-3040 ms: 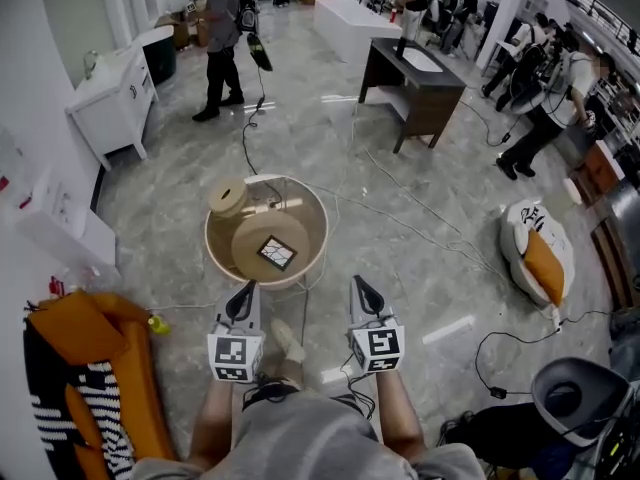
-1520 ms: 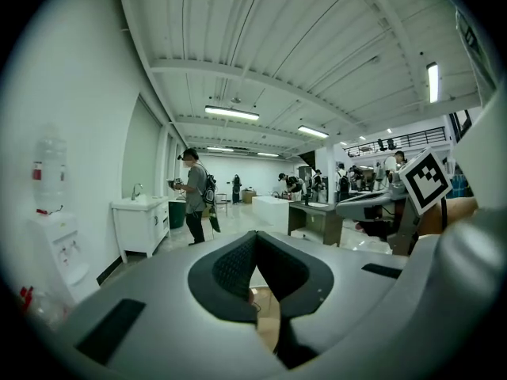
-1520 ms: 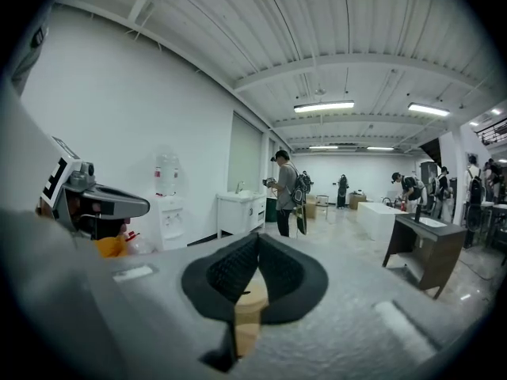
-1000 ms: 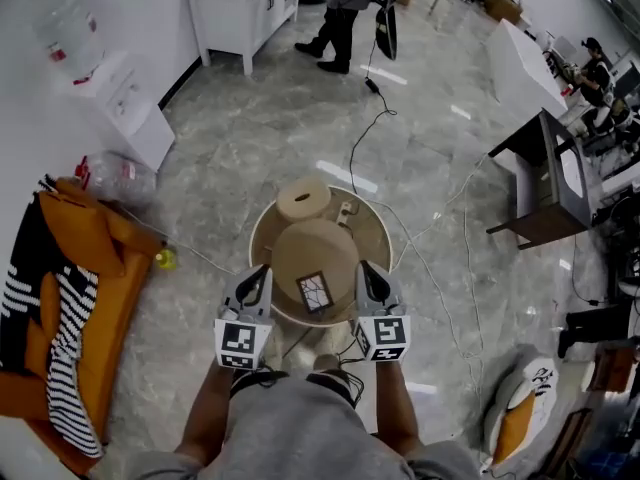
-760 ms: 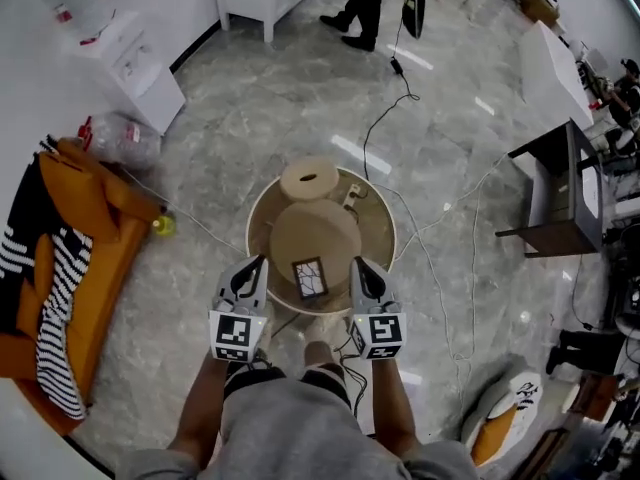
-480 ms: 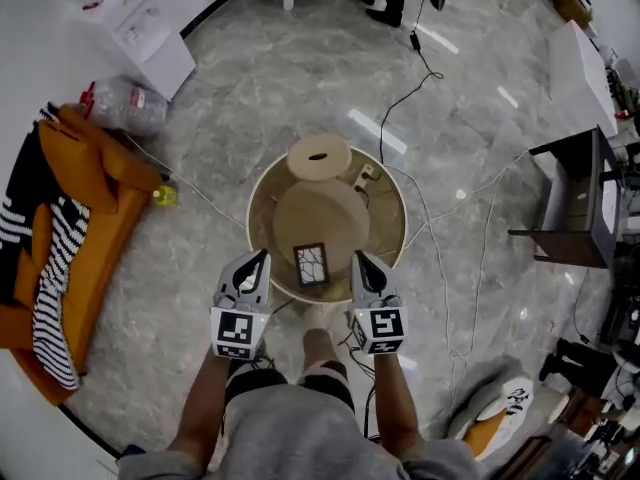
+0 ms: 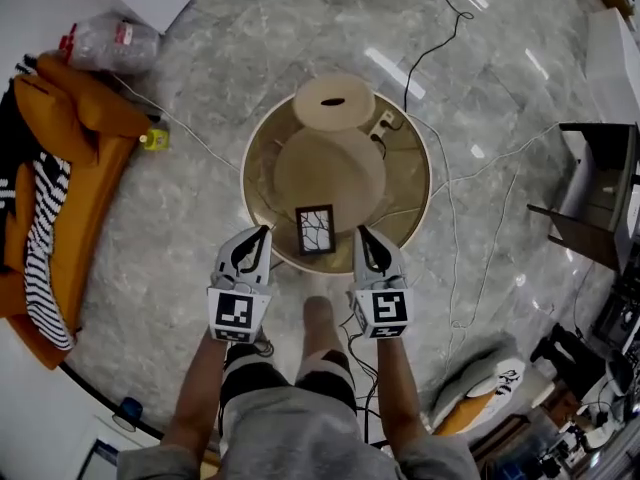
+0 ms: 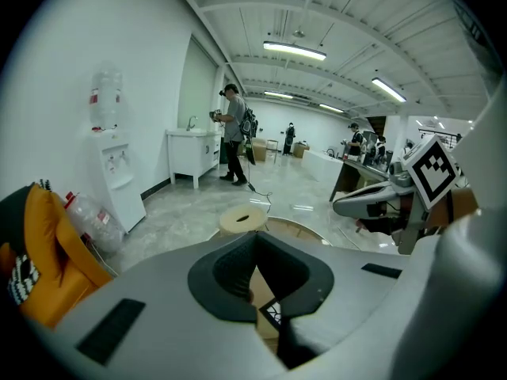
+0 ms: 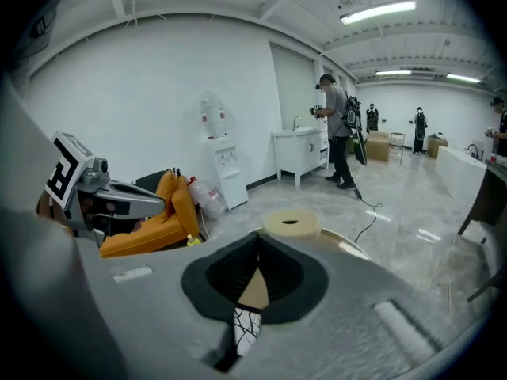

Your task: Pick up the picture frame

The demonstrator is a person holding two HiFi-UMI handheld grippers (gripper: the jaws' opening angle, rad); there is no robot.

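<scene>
The picture frame [image 7: 315, 230] is small and dark-edged, with a white picture of black branching lines. It stands at the near edge of a round low table [image 7: 247, 183] that has a beige round top [image 7: 330, 168]. My left gripper [image 7: 264, 230] hangs just left of the frame and my right gripper [image 7: 359, 230] just right of it, both apart from it. Each is shut with nothing held. In the left gripper view the frame [image 8: 273, 313] peeks below the closed left gripper [image 8: 255, 237]. In the right gripper view the frame [image 9: 245, 327] shows below the right gripper [image 9: 258, 236].
A beige disc with a hole [image 7: 333, 101] sits at the table's far side. An orange seat with striped cloth [image 7: 70, 158] and a clear water bottle [image 7: 95, 43] lie left. Cables [image 7: 450, 218] run over the marble floor. A dark desk [image 7: 600, 188] stands right.
Both grippers have come down toward the table, still shut, and now flank the frame. The table fills more of the head view. The frame has not moved.
</scene>
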